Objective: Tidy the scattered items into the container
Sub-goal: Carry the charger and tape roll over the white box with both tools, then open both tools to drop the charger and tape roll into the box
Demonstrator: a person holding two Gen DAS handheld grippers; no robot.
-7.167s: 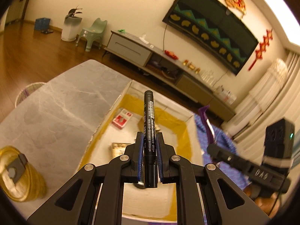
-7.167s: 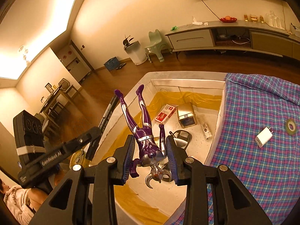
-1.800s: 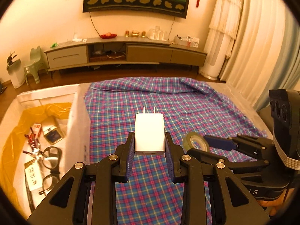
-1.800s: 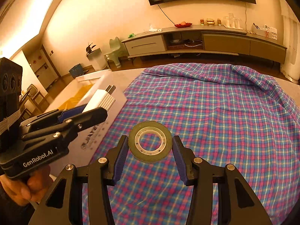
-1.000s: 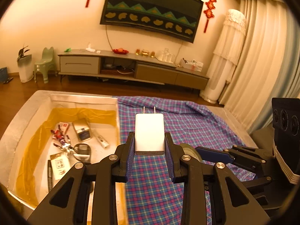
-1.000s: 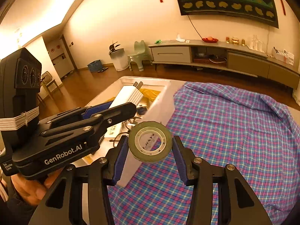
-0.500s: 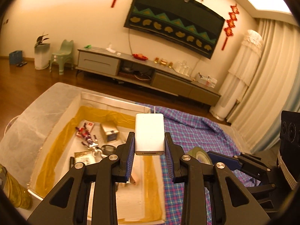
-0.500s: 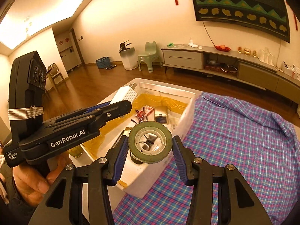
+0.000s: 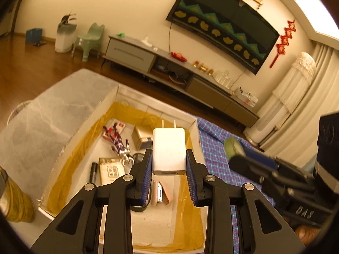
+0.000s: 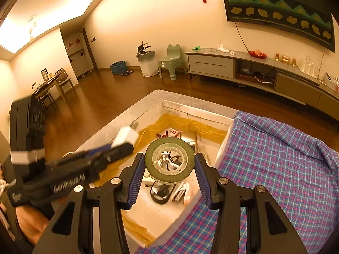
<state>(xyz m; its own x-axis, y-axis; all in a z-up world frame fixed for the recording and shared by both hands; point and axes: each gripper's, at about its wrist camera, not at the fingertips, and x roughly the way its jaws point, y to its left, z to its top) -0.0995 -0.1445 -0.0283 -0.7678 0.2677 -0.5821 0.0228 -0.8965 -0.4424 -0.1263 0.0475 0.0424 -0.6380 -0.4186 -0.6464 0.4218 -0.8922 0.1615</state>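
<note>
Left wrist view: the left gripper (image 9: pixel 169 169) clamped a white charger (image 9: pixel 168 150) at frame centre, above the box (image 9: pixel 89 124).

Right wrist view: the right gripper (image 10: pixel 169 174) gripped a tape roll (image 10: pixel 170 161) at centre, over the box's lower-right wall.

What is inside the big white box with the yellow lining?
Inside the box lie a purple toy figure, a black marker, a gold tin, a red packet and a stapler. The charger and left gripper cover other things.
</note>
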